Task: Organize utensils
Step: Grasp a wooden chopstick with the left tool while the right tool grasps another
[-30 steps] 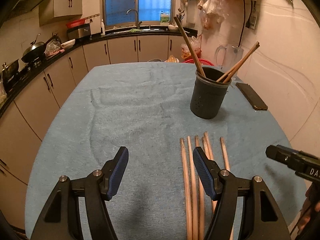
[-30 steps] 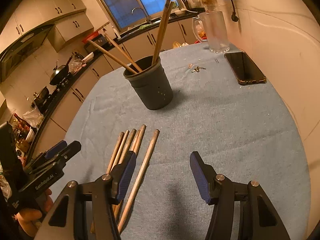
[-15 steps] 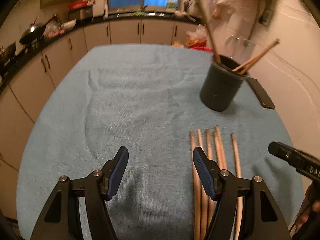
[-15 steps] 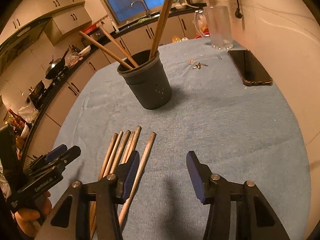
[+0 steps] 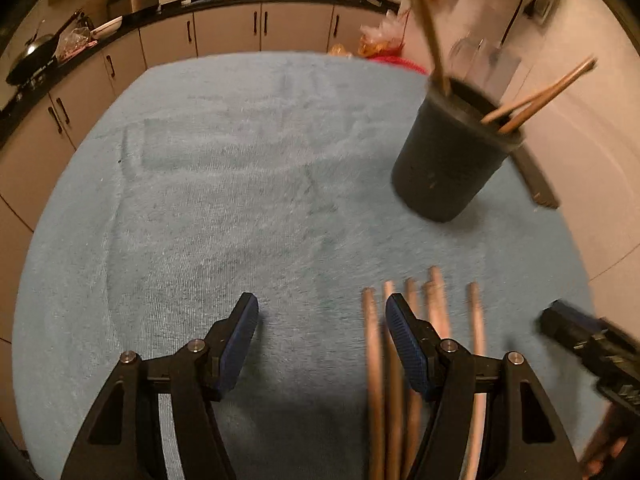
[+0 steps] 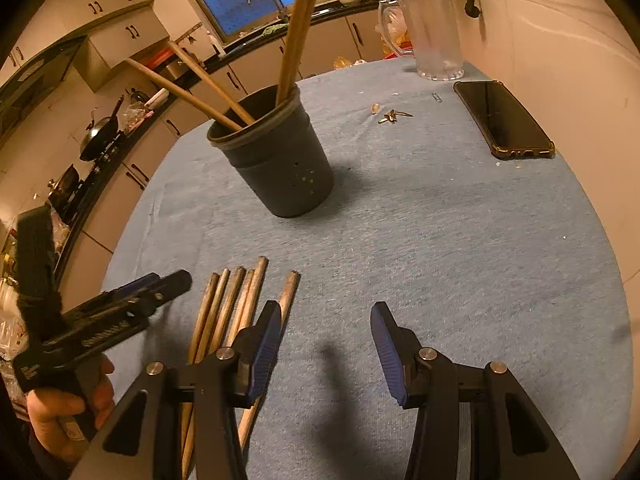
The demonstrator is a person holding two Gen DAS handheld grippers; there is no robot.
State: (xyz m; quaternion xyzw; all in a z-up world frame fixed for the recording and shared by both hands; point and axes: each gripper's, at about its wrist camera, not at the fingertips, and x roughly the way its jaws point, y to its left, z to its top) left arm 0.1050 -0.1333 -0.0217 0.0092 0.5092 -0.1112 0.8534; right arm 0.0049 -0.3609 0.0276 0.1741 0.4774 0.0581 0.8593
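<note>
Six loose chopsticks (image 6: 240, 304) (four potted)

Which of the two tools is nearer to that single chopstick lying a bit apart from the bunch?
Right. The right tool has one finger beside the lone chopstick; the left tool hovers beyond the bunch.

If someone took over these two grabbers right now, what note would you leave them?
Left gripper: open, empty, above the cloth left of the loose chopsticks.
Right gripper: open, empty; its jaws have just been closing, nothing between them.
Holder: upright on the table, behind the chopsticks.
Done: four chopsticks stand in the holder.
Left: six lie side by side on the cloth; pick them up and drop them in.
</note>
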